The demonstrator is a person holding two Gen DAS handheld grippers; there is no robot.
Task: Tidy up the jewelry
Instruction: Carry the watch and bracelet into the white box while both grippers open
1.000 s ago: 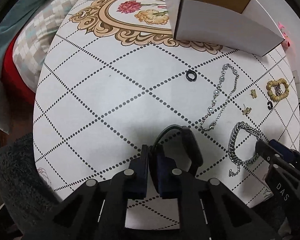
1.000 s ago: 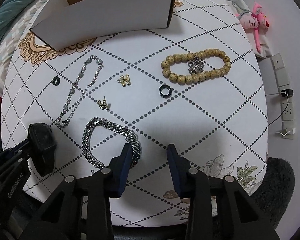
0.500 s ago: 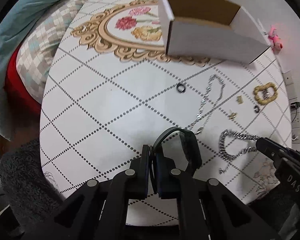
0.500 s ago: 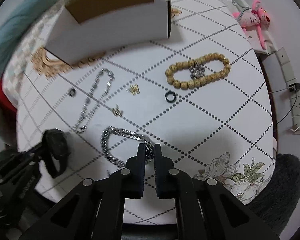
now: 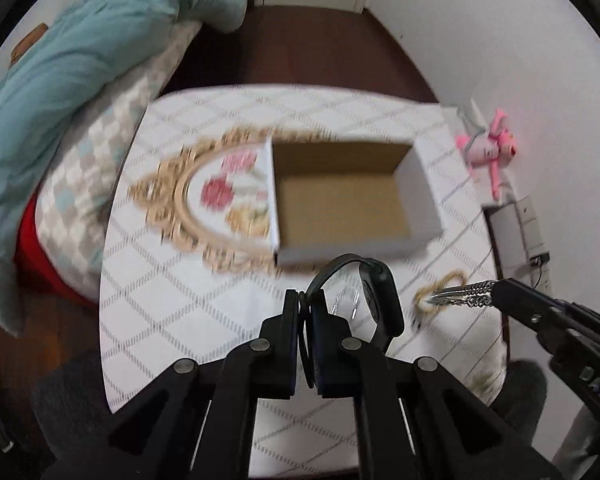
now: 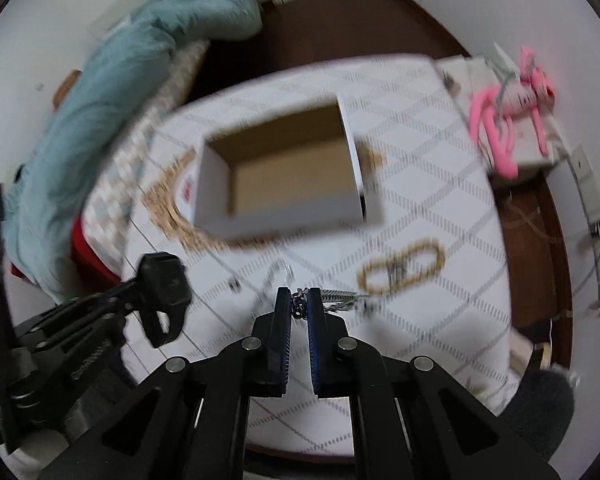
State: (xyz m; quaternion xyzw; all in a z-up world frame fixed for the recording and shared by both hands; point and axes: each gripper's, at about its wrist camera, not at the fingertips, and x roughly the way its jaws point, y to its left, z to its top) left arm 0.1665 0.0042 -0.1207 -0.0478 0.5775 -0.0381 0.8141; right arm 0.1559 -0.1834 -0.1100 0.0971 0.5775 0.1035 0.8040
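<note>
A: Starting nearest, what are the two tongs doing?

B: The left gripper point(image 5: 306, 312) has its jaws pinched together on the strap of the black watch point(image 5: 374, 296), which hangs clear above the table point(image 5: 188, 320). The right gripper point(image 6: 299, 312) has just been closing; its jaws are now nearly together on the silver chain bracelet point(image 6: 336, 298), whose links trail off to the right of the pads.

A: So how far along is the tidying?

B: I'd judge it barely begun. Two pieces are lifted, but nothing has been put away.

A: What is left on the cloth?

B: Just beyond the grippers a thin silver chain point(image 6: 274, 276) lies on the table, blurred. To the right of it is the beaded bracelet point(image 6: 404, 266). Smaller bits are too smeared to tell.

A: And further back?

B: The cardboard box point(image 5: 340, 196) stands open, and its brown floor looks bare in both views. It sits partly over the gold floral medallion printed on the cloth. I'd expect both held pieces to go there.
</note>
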